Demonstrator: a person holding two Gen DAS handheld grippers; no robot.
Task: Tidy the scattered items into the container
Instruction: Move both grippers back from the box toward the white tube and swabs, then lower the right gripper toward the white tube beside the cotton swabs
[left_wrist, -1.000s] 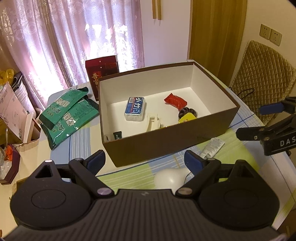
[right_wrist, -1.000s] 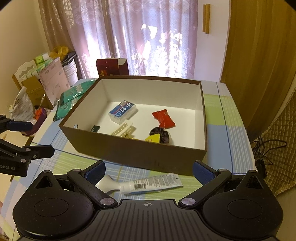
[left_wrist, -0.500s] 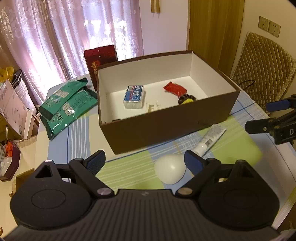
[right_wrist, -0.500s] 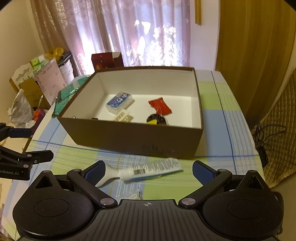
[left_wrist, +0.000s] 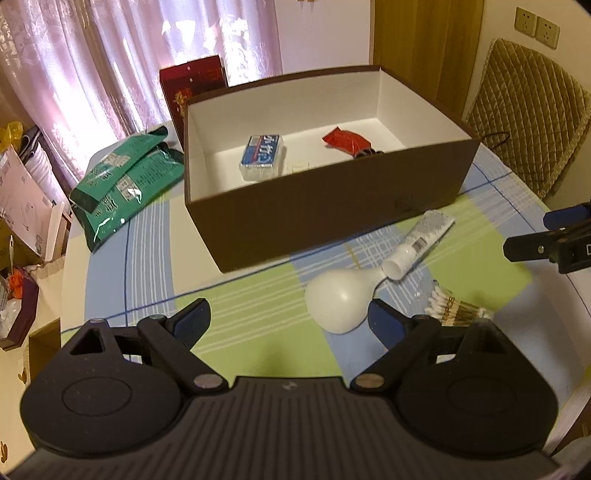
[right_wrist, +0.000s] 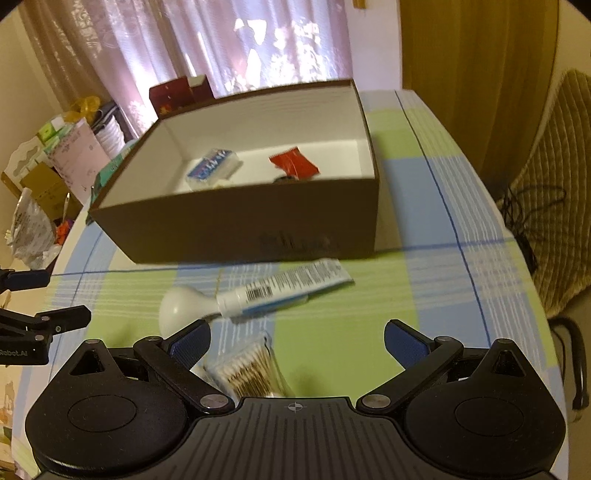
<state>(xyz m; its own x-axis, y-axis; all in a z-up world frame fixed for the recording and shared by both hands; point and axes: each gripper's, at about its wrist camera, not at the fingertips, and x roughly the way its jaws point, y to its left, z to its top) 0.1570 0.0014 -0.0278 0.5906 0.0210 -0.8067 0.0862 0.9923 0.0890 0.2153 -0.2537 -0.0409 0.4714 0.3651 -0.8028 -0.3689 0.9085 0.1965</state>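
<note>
A brown box with a white inside (left_wrist: 332, 206) (right_wrist: 236, 225) stands on the table, holding a blue packet (left_wrist: 263, 152), a red sachet (left_wrist: 345, 139) and other small items. In front of it lie a white tube (left_wrist: 417, 242) (right_wrist: 280, 291), a white bulb-shaped object (left_wrist: 341, 297) (right_wrist: 181, 304) and a pack of cotton swabs (left_wrist: 454, 308) (right_wrist: 251, 373). My left gripper (left_wrist: 290, 319) is open just short of the bulb. My right gripper (right_wrist: 297, 338) is open with the swab pack below its left finger.
Green packets (left_wrist: 125, 182) and a dark red carton (left_wrist: 194, 86) sit left of and behind the box. A quilted chair (left_wrist: 532, 110) stands at the right beside the table's edge. Clutter fills shelves on the far left (right_wrist: 48, 173). The checked cloth (right_wrist: 424, 295) lies right of the tube.
Both grippers have pulled back from the box toward the near table edge, still open. The tube, the bulb and the swab pack have come further into view.
</note>
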